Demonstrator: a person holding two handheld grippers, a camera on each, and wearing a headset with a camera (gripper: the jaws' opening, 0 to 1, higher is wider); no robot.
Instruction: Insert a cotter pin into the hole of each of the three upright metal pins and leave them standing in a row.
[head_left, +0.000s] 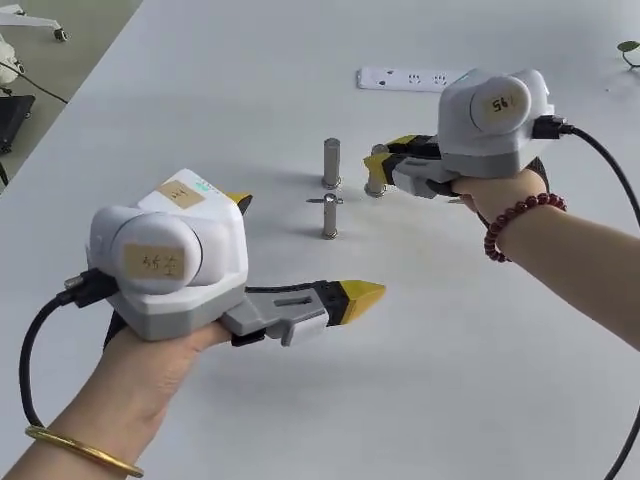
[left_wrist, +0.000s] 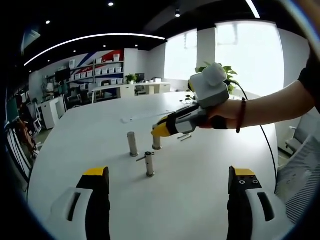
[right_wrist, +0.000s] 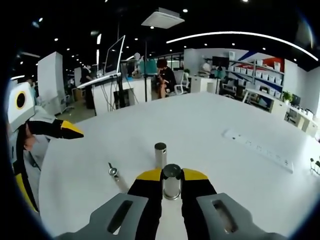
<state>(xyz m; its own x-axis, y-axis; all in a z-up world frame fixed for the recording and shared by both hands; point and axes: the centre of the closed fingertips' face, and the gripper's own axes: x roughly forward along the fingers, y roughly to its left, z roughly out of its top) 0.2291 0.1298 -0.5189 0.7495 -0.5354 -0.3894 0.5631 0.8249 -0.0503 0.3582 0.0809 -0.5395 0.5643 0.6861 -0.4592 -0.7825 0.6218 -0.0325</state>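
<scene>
Left claw (head_left: 305, 246) apart; right claw (right_wrist: 172, 176) clamped on metal pin (right_wrist: 171, 186); power strip (head_left: 410, 78) beyond.

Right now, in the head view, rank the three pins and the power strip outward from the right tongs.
1. Held pin, between the right tongs.
2. Bare pin, to its left.
3. Cottered pin, left, nearer the camera.
4. Power strip, far across the table.

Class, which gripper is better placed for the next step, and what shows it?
Right. The right gripper is shut on a pin with no cotter, so it could steady it. The left gripper is open, well apart from it.
</scene>
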